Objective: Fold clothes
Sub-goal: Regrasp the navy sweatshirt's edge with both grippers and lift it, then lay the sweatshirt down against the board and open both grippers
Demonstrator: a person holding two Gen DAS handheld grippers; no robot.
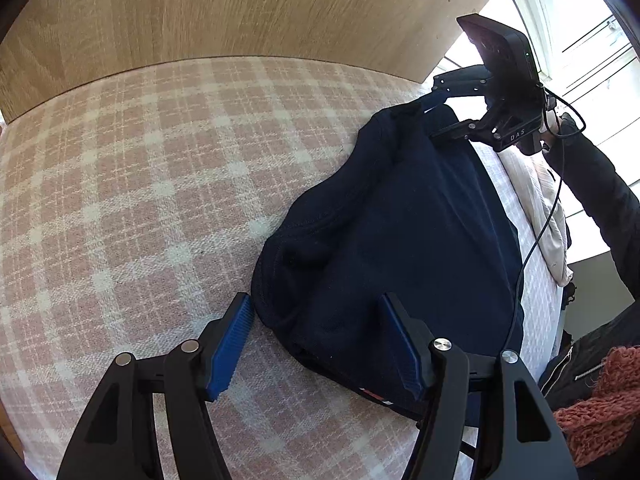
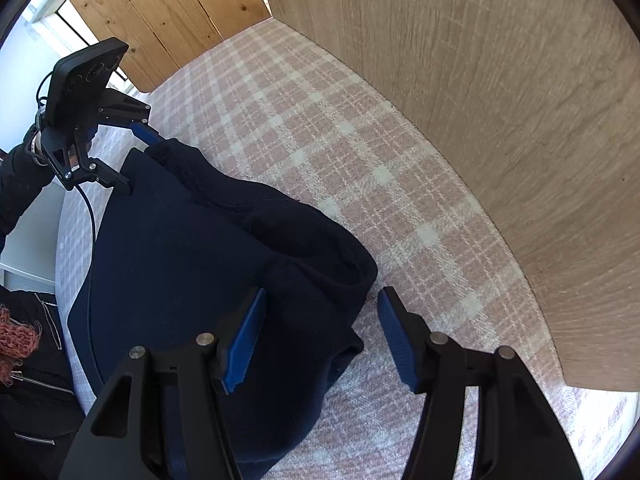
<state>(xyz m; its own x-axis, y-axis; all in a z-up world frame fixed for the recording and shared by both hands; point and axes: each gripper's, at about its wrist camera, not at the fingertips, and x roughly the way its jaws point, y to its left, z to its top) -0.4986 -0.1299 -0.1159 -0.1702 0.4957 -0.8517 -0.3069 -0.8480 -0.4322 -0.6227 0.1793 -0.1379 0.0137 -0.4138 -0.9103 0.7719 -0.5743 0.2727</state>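
A dark navy garment (image 1: 392, 240) lies partly folded on a pink and white checked bed cover (image 1: 140, 184). My left gripper (image 1: 320, 340) is open, its blue pads on either side of the garment's near corner. My right gripper (image 1: 436, 116) shows at the garment's far end, jaws apart around the cloth edge. In the right wrist view the garment (image 2: 192, 264) fills the lower left. My right gripper (image 2: 320, 336) is open around its bunched corner, and the left gripper (image 2: 134, 156) stands open at the far end.
A wooden panel (image 1: 260, 8) runs along the far side of the bed and shows in the right wrist view (image 2: 500, 100). A pale cloth (image 1: 544, 204) lies at the bed's edge near a bright window (image 1: 592, 52). A rust knit item (image 1: 600, 404) and black jacket (image 2: 36, 396) are beside the bed.
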